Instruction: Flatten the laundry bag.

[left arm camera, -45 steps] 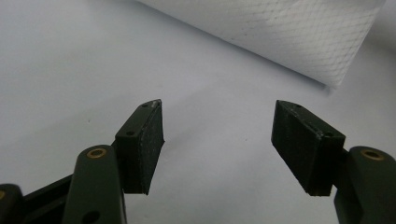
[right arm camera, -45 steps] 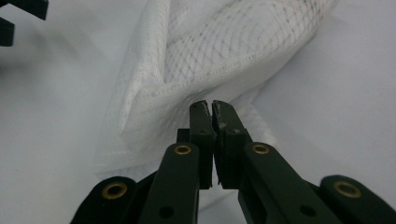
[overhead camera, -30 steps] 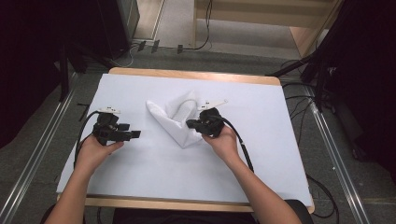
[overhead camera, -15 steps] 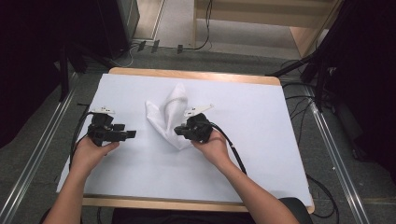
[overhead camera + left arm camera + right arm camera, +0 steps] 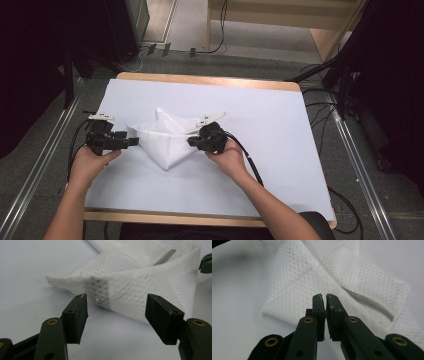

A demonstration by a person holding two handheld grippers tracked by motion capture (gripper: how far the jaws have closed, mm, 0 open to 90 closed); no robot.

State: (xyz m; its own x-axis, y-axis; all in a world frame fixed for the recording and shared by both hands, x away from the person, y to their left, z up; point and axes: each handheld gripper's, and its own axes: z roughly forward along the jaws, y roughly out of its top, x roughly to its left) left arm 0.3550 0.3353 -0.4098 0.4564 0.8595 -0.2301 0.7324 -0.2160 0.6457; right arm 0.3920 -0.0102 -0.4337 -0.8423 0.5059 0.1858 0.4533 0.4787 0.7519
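Cloth [image 5: 167, 142] folded triangular, long edge left-right, tip toward person.

I see the folded cloth [image 5: 167, 142] lying on the surface [image 5: 280, 130] near its middle, between my two tools: the left tool [image 5: 131, 142] just beside its left corner, the right tool [image 5: 192, 142] at its right edge

You are working with bare white table cover [image 5: 280, 125] lying open on every side; only the crumpled white mesh cloth [image 5: 167, 142] is sitting between your grippers.
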